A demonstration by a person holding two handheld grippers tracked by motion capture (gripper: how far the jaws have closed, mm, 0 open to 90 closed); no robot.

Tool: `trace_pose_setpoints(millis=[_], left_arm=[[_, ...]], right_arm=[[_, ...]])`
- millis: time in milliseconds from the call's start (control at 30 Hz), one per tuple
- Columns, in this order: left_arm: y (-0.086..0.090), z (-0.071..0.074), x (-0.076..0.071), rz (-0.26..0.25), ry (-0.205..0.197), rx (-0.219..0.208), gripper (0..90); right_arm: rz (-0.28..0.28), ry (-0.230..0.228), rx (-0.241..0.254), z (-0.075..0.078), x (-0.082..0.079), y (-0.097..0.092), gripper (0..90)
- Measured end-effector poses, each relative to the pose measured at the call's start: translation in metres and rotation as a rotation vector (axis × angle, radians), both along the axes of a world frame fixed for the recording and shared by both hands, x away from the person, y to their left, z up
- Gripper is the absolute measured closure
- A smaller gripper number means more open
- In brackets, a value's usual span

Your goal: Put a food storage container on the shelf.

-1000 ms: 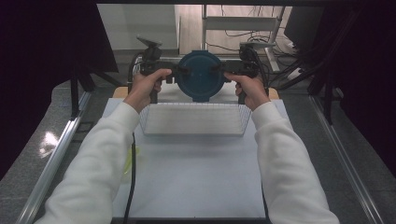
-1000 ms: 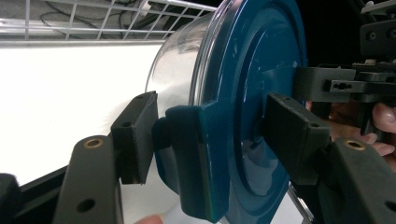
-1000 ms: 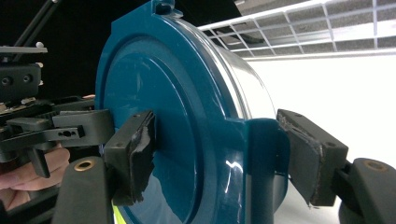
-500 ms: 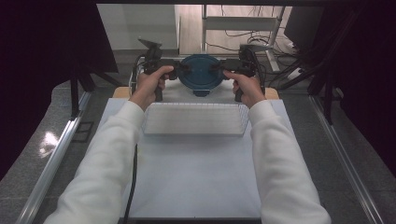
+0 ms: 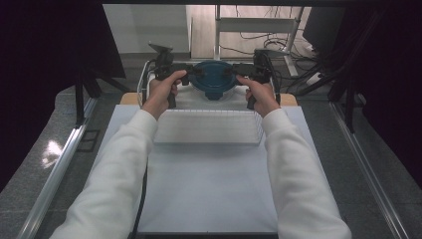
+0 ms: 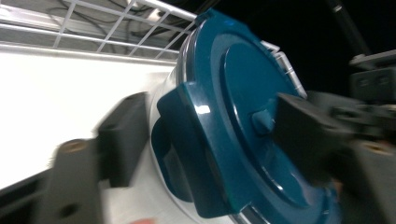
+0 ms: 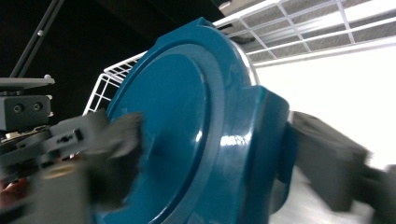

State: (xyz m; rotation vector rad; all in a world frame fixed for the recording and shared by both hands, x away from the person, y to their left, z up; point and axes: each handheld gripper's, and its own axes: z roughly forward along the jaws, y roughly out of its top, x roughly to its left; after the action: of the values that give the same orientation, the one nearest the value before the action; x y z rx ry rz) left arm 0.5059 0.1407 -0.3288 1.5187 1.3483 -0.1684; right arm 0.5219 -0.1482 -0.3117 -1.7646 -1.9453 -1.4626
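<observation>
Teal-lidded container (image 5: 214,79) is held between the two grippers, and the grasp itself is the relation on which any coming move depends: the left gripper (image 5: 193,74) is clamped on the lid's left edge and the right gripper (image 5: 233,73) on its right edge, so that the container lies straight ahead of each pair of jaws and neither hand is nearer than the other. In the left gripper view the two black jaws are seen closed on a latch tab (image 6: 187,140) of the lid, one jaw under it and one over the lid's top; in the right gripper view the jaws are likewise closed across the opposite latch tab (image 7: 266,154). The line between the two grips runs across the table from left to right, and the lid's face is tipped toward the person in the high view. Outward from the grippers, the container is seen at the far end of the table, over a white wire basket (image 5: 149,74) whose rim shows behind it, and beyond a white ribbed tray (image 5: 209,127) that lies near the hands on the white mat (image 5: 209,189). Whether the container rests on anything cannot be told. The lid is glossy, round and dark teal, with a raised centre and a small knob (image 6: 262,120); a pale translucent body (image 6: 163,98) shows beneath it.
</observation>
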Motion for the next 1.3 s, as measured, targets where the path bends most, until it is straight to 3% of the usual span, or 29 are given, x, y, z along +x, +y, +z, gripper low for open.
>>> trace_pose_setpoints(millis=[67, 167, 200, 233, 300, 400, 500, 533, 567, 600, 633, 700, 767, 867, 967, 1000, 1100, 1300], left_arm=[[-0.001, 0.001, -0.004, 0.003, -0.015, 0.016, 16.6], [-0.003, 0.006, -0.014, 0.040, -0.069, 0.055, 15.2], [-0.003, 0.008, -0.019, 0.046, -0.094, 0.065, 14.2], [-0.003, 0.011, -0.023, 0.048, -0.115, 0.084, 14.2], [-0.002, 0.016, -0.033, 0.028, -0.144, 0.131, 13.5], [0.003, 0.021, -0.055, 0.002, -0.190, 0.165, 13.2], [0.006, 0.020, -0.078, -0.019, -0.225, 0.172, 13.6], [0.008, 0.017, -0.093, -0.027, -0.253, 0.156, 14.4], [0.008, 0.017, -0.093, -0.027, -0.253, 0.156, 14.8], [0.008, 0.011, -0.109, -0.046, -0.284, 0.148, 14.8], [0.008, 0.011, -0.109, -0.046, -0.284, 0.148, 14.9], [0.010, 0.004, -0.127, -0.053, -0.320, 0.164, 16.3], [0.009, -0.003, -0.139, -0.069, -0.334, 0.171, 16.9], [0.008, -0.017, -0.158, -0.109, -0.341, 0.224, 19.4], [0.006, -0.031, -0.176, -0.135, -0.342, 0.236, 20.4], [0.006, -0.039, -0.188, -0.152, -0.339, 0.233, 20.5], [0.006, -0.046, -0.199, -0.164, -0.338, 0.253, 21.0], [0.010, -0.070, -0.230, -0.194, -0.325, 0.283, 21.8]], right_arm=[[-0.010, -0.022, 0.006, 0.004, -0.007, 0.002, 5.1], [-0.014, -0.057, -0.019, 0.008, -0.015, 0.002, 2.8], [-0.016, -0.084, -0.071, 0.013, -0.023, 0.003, 1.7], [-0.016, -0.084, -0.071, 0.013, -0.023, 0.003, 1.7], [-0.003, -0.114, -0.139, 0.016, -0.033, 0.002, 1.7], [0.020, -0.156, -0.172, 0.017, -0.047, -0.006, 2.0], [0.057, -0.189, -0.176, 0.014, -0.063, -0.016, 3.5], [0.072, -0.214, -0.199, 0.011, -0.073, -0.022, 5.2], [0.072, -0.214, -0.199, 0.011, -0.073, -0.022, 5.2], [0.108, -0.254, -0.219, 0.007, -0.087, -0.028, 9.3], [0.108, -0.254, -0.219, 0.007, -0.087, -0.028, 9.3], [0.126, -0.309, -0.239, 0.002, -0.103, -0.033, 13.2], [0.149, -0.335, -0.242, -0.003, -0.115, -0.036, 15.8], [0.167, -0.369, -0.265, -0.012, -0.135, -0.039, 17.7], [0.188, -0.396, -0.284, -0.023, -0.153, -0.041, 18.3], [0.202, -0.409, -0.311, -0.030, -0.164, -0.043, 18.4], [0.201, -0.424, -0.340, -0.037, -0.175, -0.046, 18.5], [0.217, -0.389, -0.341, -0.061, -0.201, -0.061, 19.3]])
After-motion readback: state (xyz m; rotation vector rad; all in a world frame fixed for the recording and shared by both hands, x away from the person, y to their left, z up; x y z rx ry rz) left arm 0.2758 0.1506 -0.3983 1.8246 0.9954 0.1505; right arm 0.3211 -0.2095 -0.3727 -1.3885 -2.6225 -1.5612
